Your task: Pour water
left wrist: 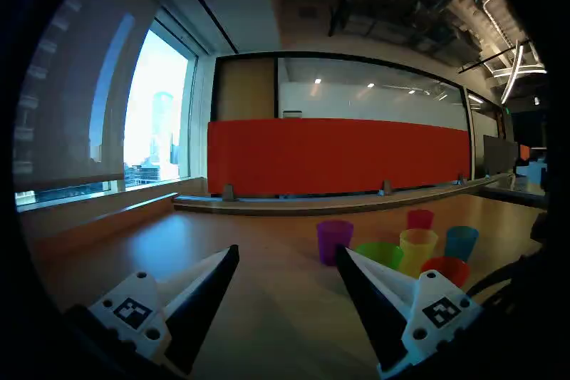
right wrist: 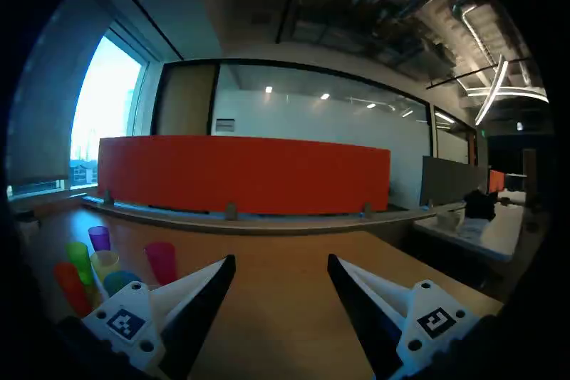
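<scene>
Left gripper view, item one: left gripper (left wrist: 286, 250), fingers spread wide apart, held low over a wooden table (left wrist: 271, 309).
- Purple cup (left wrist: 334, 239): upright on the table, ahead of the gripper, just past its right fingertip.
- Green cup (left wrist: 380, 254): just right of the purple one, partly hidden behind the right finger.
- Yellow cup (left wrist: 418, 246): beside the green, farther right.
- Pink cup (left wrist: 420, 219): behind the yellow, farthest from the gripper.
- Blue cup (left wrist: 462, 241): right of the yellow.
- Red cup (left wrist: 445, 269): nearest of the group, just beyond the right finger's marker plate.
- Partition (left wrist: 335, 155): red-orange, standing across the table's far edge.
- Window (left wrist: 153, 123): bright, well off to the gripper's left.

Right gripper view, item two: right gripper (right wrist: 280, 259), fingers likewise standing apart above the same table.
- All six cups stood clustered to this gripper's left, beyond and beside its left finger: purple farthest out, pink closest to the fingertip, blue partly hidden behind the finger.
- Whether any cup held liquid could not be told.
</scene>
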